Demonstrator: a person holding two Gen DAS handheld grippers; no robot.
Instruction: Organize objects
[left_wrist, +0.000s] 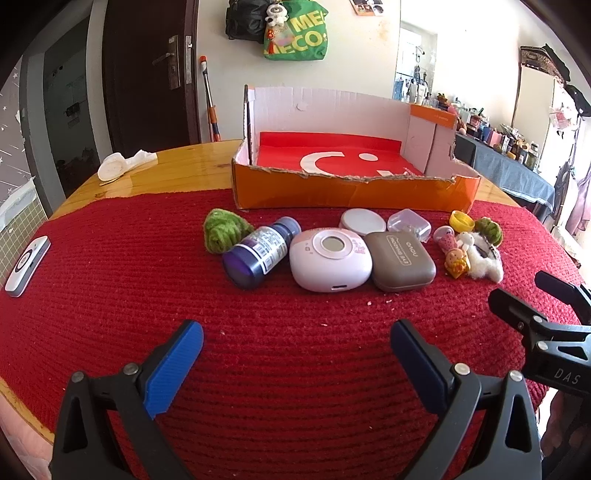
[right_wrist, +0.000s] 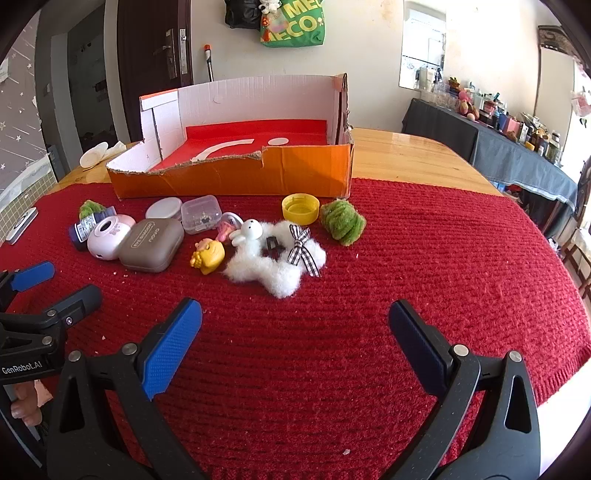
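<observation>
Well ahead of both spread claws lie trinkets.

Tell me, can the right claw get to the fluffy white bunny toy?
Probably yes. The right claw is open and the fluffy white bunny toy lies just ahead on the red mat, with nothing between them.

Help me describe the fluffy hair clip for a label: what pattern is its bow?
Black-and-white gingham check on the bow, clearest in the right wrist view.
</observation>
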